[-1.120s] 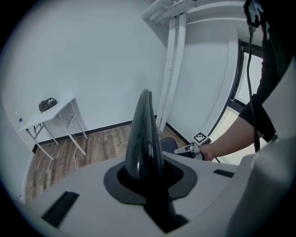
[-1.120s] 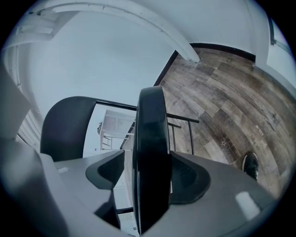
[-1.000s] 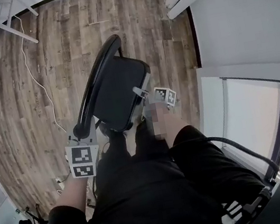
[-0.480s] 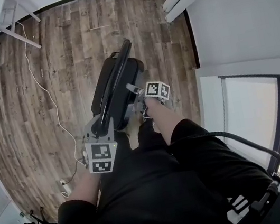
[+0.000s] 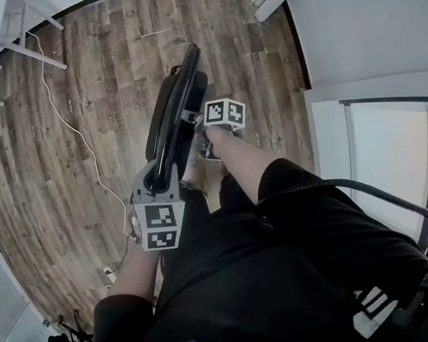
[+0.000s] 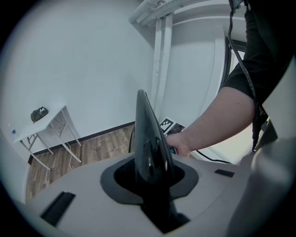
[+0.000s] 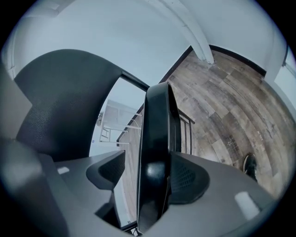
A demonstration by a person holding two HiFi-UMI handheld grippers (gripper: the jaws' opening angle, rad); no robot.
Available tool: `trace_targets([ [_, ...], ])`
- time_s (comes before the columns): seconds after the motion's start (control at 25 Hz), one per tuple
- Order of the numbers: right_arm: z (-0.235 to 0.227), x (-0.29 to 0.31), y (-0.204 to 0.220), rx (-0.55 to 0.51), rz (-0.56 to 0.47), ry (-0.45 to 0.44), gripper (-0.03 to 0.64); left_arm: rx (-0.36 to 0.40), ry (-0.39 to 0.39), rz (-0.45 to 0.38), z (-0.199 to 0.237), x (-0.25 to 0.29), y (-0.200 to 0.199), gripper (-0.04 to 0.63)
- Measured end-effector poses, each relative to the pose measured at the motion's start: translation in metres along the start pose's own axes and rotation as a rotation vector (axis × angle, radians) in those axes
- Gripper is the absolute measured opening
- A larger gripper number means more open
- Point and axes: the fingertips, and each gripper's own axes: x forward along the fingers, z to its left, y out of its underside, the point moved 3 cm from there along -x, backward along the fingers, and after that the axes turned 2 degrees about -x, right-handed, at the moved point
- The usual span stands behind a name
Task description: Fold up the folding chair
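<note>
Black chair frame (image 5: 176,119) sits clamped in just-widened left fingers (image 6: 118,180), seemingly loose between spread right fingers (image 7: 187,178).

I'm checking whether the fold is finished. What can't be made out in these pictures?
- Head view: the folding chair shows edge-on; its legs are hidden beneath it and the person's torso.
- Left gripper view: the dark item on the white table is too small to identify.
- Right gripper view: the chair's dark panel blocks the left side.

a bare indoor room, perhaps an office or test space: wood-plank floor (image 5: 43,180), plain white walls (image 5: 367,16), a white table (image 6: 39,121), a loose cable (image 5: 77,141), a large window (image 5: 394,167).
</note>
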Motion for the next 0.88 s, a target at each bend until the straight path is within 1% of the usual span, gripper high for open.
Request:
trace_targets([
  [0.24,0.019,0.01,-0.001,-0.02,0.009,0.011,0.273,0.005,-0.005,0.0,0.005,-0.002,-0.003,0.086],
  [0.44,0.025,0.015,-0.002,-0.046,0.025,0.04,0.273,0.009,-0.013,0.001,-0.001,0.0,-0.004,0.086],
  [0.56,0.038,0.022,-0.001,-0.065,0.032,0.058,0.273,0.019,-0.016,0.001,0.002,-0.002,-0.004,0.086],
  [0.76,0.045,0.035,0.0,-0.121,0.065,0.16,0.273,0.025,-0.027,0.01,0.009,-0.003,-0.004,0.086],
  [0.88,0.05,0.038,0.003,-0.161,0.087,0.168,0.273,0.014,-0.041,0.001,0.017,-0.006,-0.004,0.086],
])
